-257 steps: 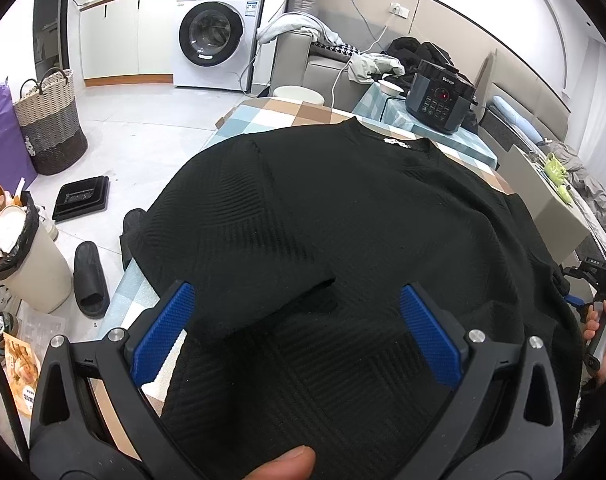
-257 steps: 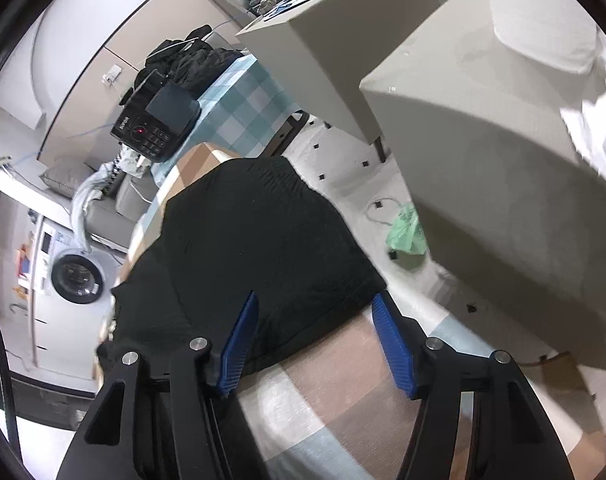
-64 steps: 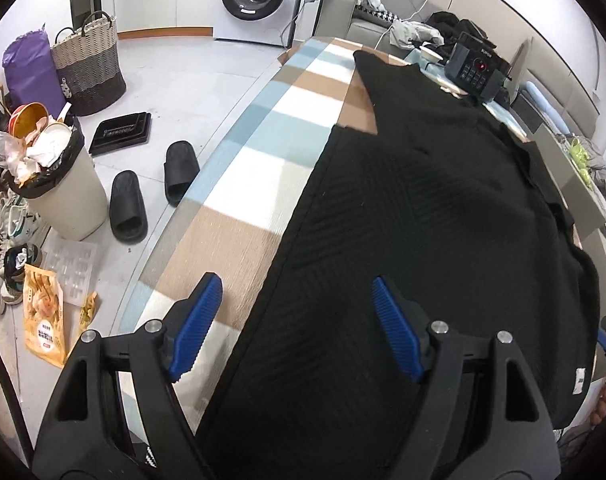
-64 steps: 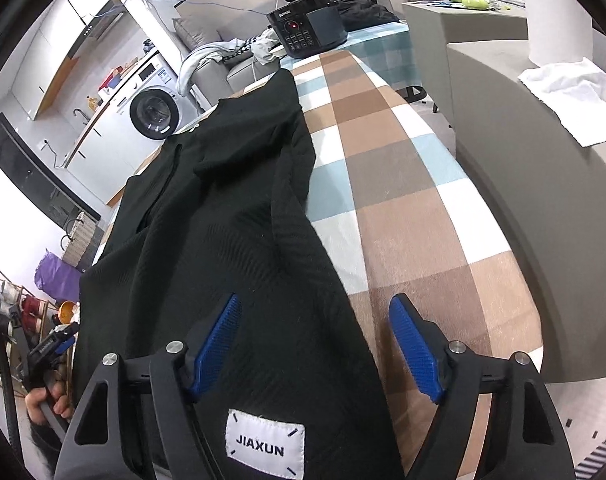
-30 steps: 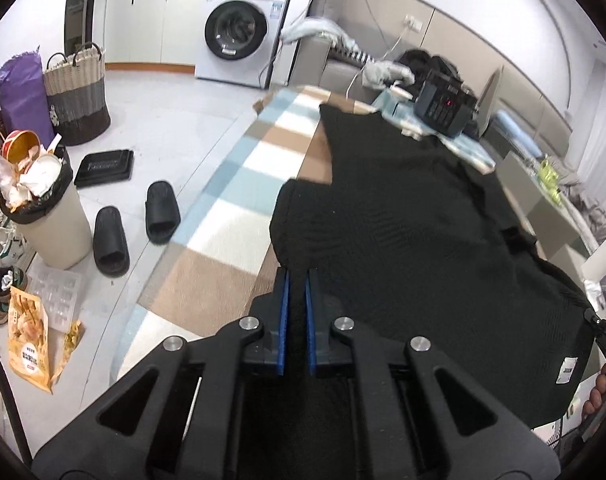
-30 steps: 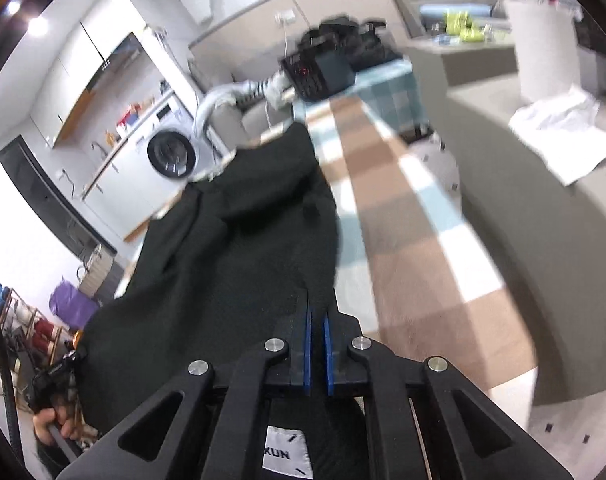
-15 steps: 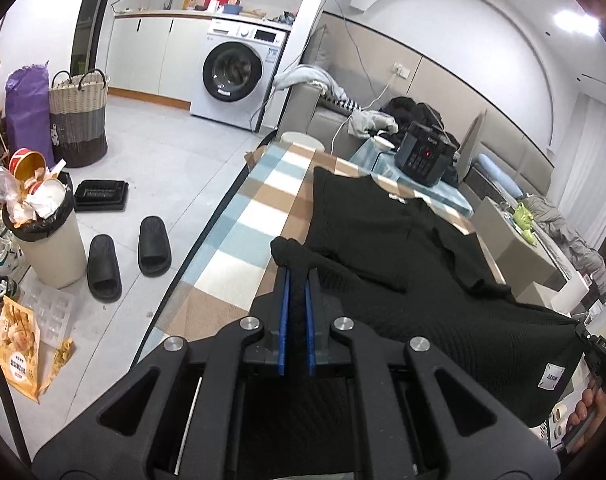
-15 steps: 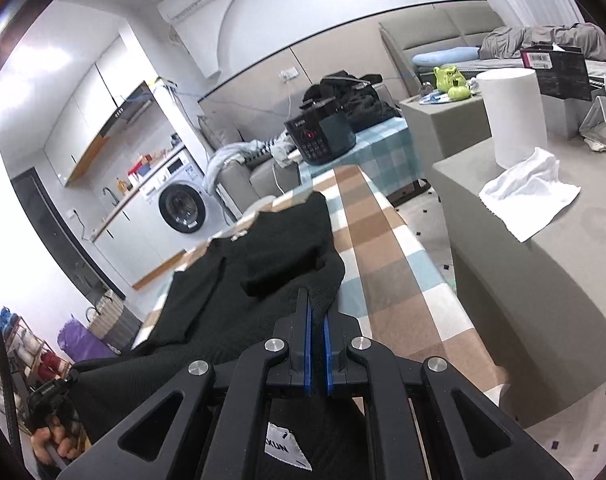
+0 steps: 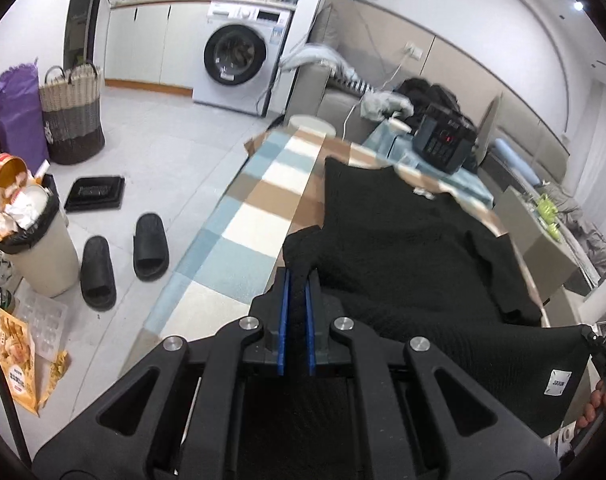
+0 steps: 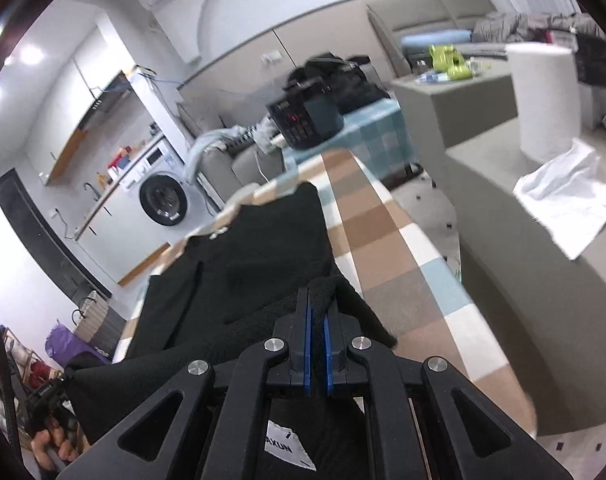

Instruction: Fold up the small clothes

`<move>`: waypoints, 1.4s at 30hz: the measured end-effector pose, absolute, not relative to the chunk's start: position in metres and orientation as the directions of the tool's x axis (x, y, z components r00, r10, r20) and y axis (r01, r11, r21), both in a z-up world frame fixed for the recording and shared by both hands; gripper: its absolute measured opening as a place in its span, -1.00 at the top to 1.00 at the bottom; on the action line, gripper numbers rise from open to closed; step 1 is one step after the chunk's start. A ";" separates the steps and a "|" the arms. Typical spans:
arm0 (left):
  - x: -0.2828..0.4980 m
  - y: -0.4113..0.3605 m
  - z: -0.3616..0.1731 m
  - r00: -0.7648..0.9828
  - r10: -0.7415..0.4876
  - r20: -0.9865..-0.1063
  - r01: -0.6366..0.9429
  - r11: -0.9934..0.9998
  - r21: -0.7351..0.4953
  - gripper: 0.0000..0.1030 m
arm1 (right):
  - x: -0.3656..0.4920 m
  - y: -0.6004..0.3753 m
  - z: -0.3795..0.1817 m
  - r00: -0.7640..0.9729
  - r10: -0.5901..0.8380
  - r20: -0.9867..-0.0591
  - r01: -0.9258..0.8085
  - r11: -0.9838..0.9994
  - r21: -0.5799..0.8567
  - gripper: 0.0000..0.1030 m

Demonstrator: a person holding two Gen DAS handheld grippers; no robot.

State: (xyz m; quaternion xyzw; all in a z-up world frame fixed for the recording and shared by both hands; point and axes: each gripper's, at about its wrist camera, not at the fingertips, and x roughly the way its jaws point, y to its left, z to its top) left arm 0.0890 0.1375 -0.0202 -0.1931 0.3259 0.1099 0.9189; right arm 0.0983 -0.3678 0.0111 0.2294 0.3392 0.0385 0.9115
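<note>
Both sets of fingers, spread wide over the flat cloth about 2 seconds ago, are now clenched on the hem of the black sweater point(image 9: 403, 248). The left gripper point(image 9: 296, 276) has a bunched corner of knit pinched between its blue pads, and the right gripper point(image 10: 317, 312) pinches the opposite hem corner the same way, with the white label point(image 10: 287, 450) hanging just under its frame. In the last second the hem has come up off the counter point(image 9: 243, 216); it now spans between the 2 grippers as a taut black edge, while the upper body and neckline lie flat on the checked cloth further away. I judge this to be the start of the bottom-to-top fold: the hem is secured and raised, and what remains is to carry it toward the collar and lay it down squarely.

Relative to the fingers, the sweater begins right between the pads, sags into a shallow trough just beyond them, then runs away along the counter to the neckline near the far end. In the left wrist view, the other hand point(image 9: 595, 408) shows at the right edge, holding its corner.

Beyond the counter, a black appliance point(image 9: 443, 144) sits on a second checked surface, and a washing machine point(image 9: 239, 64) stands against the far wall.
</note>
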 end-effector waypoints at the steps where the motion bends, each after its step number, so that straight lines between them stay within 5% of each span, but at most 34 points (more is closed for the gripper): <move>1: 0.097 0.139 -0.028 0.754 0.073 -0.653 -0.333 0.899 -0.285 0.91 | 0.107 -0.368 0.005 0.756 0.219 -0.617 0.097 0.894 0.437 0.91; 9: 0.132 0.152 -0.072 0.706 0.052 -0.707 -0.359 0.886 -0.294 0.75 | 0.146 -0.371 -0.026 0.682 0.214 -0.699 0.137 0.902 0.409 0.78; 12: 0.134 0.158 -0.080 0.680 0.087 -0.728 -0.396 0.879 -0.265 0.05 | 0.143 -0.378 -0.032 0.669 0.201 -0.716 0.173 0.894 0.413 0.38; 13: 0.133 0.161 -0.083 0.689 0.082 -0.720 -0.395 0.876 -0.278 -0.20 | 0.137 -0.382 -0.032 0.675 0.195 -0.711 0.182 0.890 0.417 0.05; 15: 0.135 0.165 -0.087 0.695 0.074 -0.716 -0.395 0.870 -0.293 -0.31 | 0.129 -0.389 -0.034 0.685 0.203 -0.699 0.178 0.884 0.432 -0.10; 27: 0.183 0.152 -0.116 0.664 -0.038 -0.746 -0.338 0.876 -0.345 -0.27 | 0.146 -0.367 -0.056 0.590 0.261 -0.764 0.102 0.915 0.391 -0.09; 29: 0.189 0.144 -0.118 0.672 -0.057 -0.739 -0.308 0.885 -0.348 0.18 | 0.148 -0.364 -0.057 0.589 0.257 -0.766 0.093 0.920 0.381 0.09; 32: 0.195 0.136 -0.119 0.672 -0.048 -0.739 -0.283 0.906 -0.316 0.55 | 0.149 -0.356 -0.058 0.583 0.258 -0.771 0.065 0.930 0.361 0.28; 37: 0.192 0.138 -0.118 0.662 -0.064 -0.747 -0.275 0.906 -0.322 0.72 | 0.153 -0.347 -0.061 0.577 0.260 -0.774 0.024 0.942 0.335 0.60; 42: 0.169 0.134 -0.114 0.666 -0.059 -0.744 -0.267 0.912 -0.311 0.78 | 0.146 -0.343 -0.060 0.571 0.261 -0.779 0.003 0.947 0.320 0.66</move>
